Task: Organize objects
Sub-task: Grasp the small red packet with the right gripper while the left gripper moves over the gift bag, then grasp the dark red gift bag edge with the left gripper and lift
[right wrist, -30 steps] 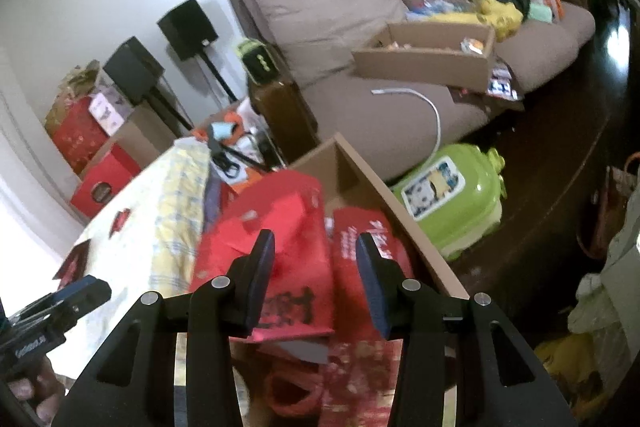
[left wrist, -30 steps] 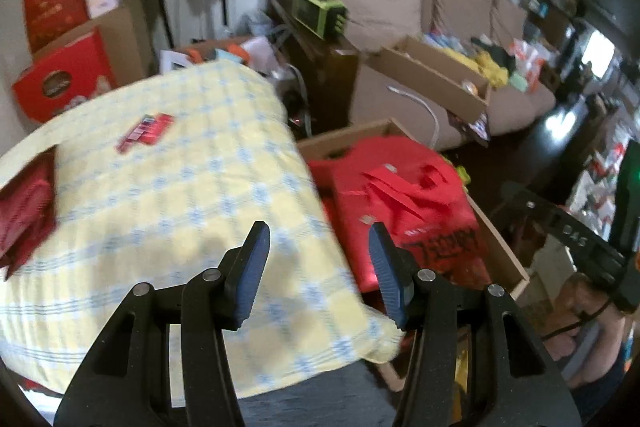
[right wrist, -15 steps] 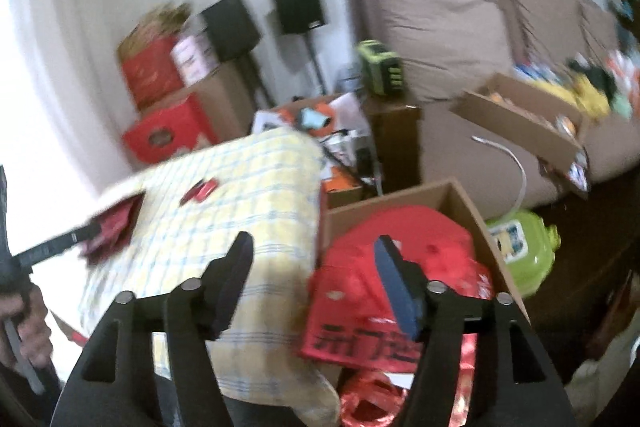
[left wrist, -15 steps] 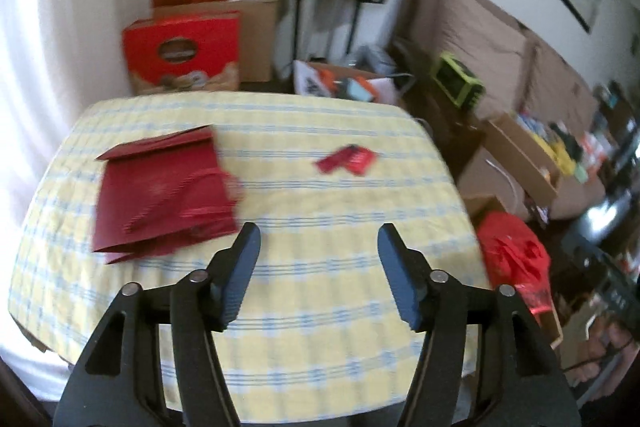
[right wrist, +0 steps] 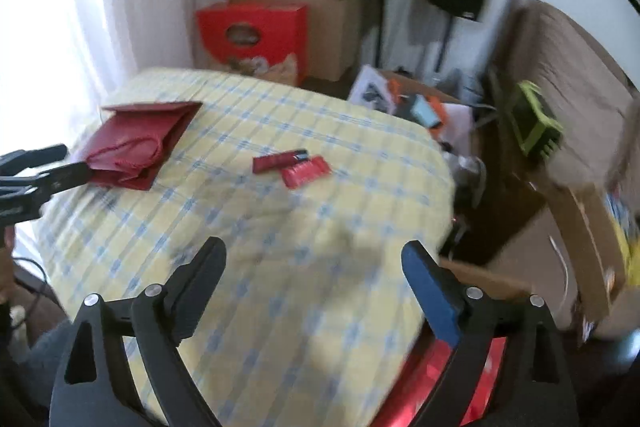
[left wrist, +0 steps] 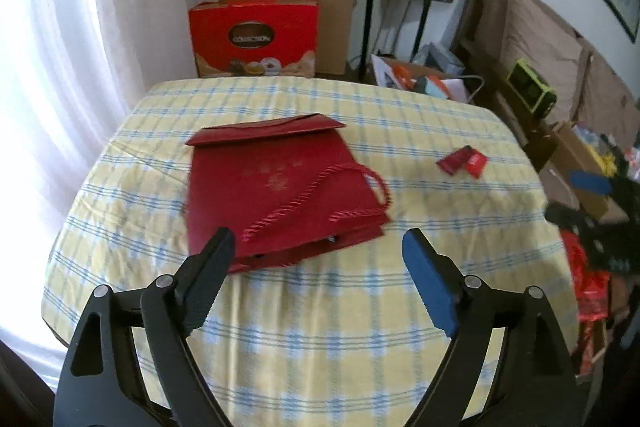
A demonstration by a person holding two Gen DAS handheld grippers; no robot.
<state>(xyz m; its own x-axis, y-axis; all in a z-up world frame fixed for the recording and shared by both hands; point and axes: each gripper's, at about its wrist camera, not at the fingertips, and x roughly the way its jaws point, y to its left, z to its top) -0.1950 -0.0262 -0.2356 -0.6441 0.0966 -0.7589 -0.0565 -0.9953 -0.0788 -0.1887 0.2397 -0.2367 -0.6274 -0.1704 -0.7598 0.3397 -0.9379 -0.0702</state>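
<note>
My left gripper (left wrist: pixel 316 247) hangs over the near edge of the checked tablecloth (left wrist: pixel 320 347), jaws spreading wide with nothing gripped; the flat red gift bag (left wrist: pixel 276 195) lies just beyond its fingertips; two small red packets (left wrist: pixel 464 161) sit well apart to the right; my right gripper (right wrist: pixel 314 259) is also opening, empty, above the cloth's near right corner.

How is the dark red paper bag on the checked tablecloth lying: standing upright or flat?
Flat. The dark red paper bag lies collapsed on the tablecloth, cord handles sprawled across its face.
</note>
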